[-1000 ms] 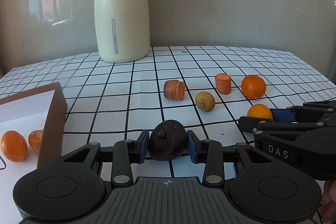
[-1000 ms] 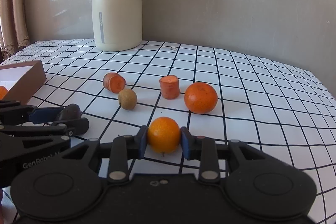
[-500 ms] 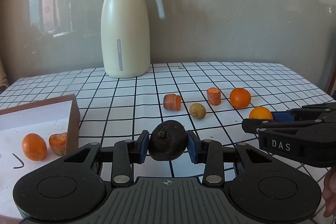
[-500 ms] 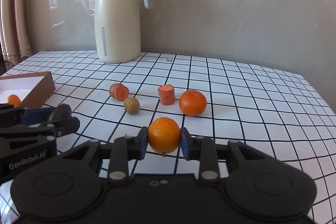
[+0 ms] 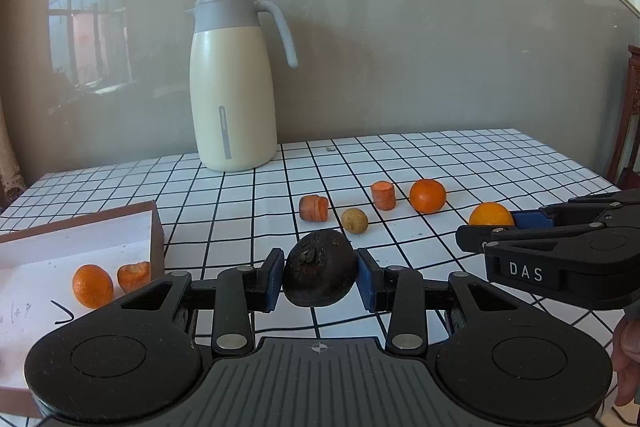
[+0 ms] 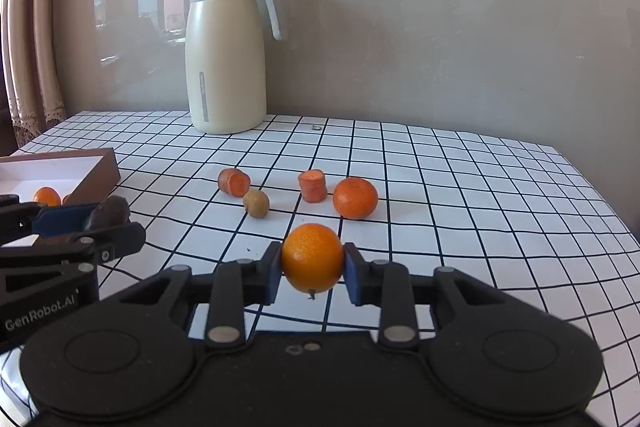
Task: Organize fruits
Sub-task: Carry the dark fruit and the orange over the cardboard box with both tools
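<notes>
Fruits are gripped in both tools: a dark, wrinkled fruit (image 5: 319,274) is clamped between the blue pads of the left hand-held gripper (image 5: 319,277), and a small orange (image 6: 312,257) is clamped between the pads of the right hand-held gripper (image 6: 312,273). Both pieces are held clear above the checked desk (image 6: 460,195).

Compared with a second ago, both hand-held grippers have been raised and drawn back with their grips unchanged, so that more of the wall and the whole jug are now seen and the things on the desk look smaller and farther off.

On the desk ahead, four pieces are left in a loose cluster: a carrot chunk lying on its side (image 6: 234,182), a small brownish fruit (image 6: 256,203) just beside it, a second carrot chunk standing upright (image 6: 312,185), and a mandarin (image 6: 355,197) close by that. A cream jug (image 6: 226,51) stands at the back near the wall. To the left a shallow brown box (image 5: 158,227) with a white bottom is seen, holding an orange fruit (image 5: 92,285) and a carrot piece (image 5: 134,275) side by side. No object lies between the held fruits and the box.
</notes>
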Tool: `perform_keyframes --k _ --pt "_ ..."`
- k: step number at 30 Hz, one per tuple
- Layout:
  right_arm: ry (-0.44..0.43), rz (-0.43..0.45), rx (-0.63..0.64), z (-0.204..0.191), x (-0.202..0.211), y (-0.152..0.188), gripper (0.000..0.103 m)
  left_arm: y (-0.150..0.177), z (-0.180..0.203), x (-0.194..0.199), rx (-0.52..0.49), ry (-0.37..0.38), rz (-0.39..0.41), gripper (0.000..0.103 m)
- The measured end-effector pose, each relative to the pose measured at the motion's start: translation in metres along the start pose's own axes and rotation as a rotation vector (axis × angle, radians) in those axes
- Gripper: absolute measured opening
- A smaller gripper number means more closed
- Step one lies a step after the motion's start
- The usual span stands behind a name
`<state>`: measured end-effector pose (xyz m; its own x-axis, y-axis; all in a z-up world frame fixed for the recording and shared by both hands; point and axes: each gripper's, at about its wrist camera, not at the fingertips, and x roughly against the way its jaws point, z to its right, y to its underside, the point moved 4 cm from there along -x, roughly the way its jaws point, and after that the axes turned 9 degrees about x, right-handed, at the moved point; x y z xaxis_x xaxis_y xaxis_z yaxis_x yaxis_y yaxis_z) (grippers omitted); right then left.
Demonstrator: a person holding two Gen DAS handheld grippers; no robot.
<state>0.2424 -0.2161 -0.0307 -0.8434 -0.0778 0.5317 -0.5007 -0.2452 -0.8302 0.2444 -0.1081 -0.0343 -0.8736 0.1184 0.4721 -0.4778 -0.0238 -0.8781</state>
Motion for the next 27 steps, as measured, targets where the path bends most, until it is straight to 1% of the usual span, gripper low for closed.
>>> perform_keyframes --k 6,10,16,21,23,27 --pt "-0.001 -0.002 0.002 -0.003 0.013 0.007 0.023 0.014 0.004 0.015 -0.007 0.005 -0.015 0.038" --pt "0.002 0.007 0.007 -0.006 0.023 0.010 0.023 0.017 0.004 0.027 -0.017 0.007 -0.005 0.038" --pt "-0.006 0.015 0.032 -0.015 0.040 0.013 0.023 0.021 -0.006 0.048 -0.029 -0.001 0.012 0.038" --pt "-0.022 0.018 0.085 -0.032 0.051 0.018 0.023 0.024 -0.019 0.065 -0.023 -0.015 0.028 0.038" --pt "-0.038 0.024 0.101 -0.040 0.055 0.017 0.023 0.027 -0.025 0.070 -0.008 -0.018 0.019 0.038" --pt "-0.067 0.045 0.124 -0.056 0.062 0.014 0.023 0.029 -0.034 0.082 0.002 -0.027 0.032 0.038"
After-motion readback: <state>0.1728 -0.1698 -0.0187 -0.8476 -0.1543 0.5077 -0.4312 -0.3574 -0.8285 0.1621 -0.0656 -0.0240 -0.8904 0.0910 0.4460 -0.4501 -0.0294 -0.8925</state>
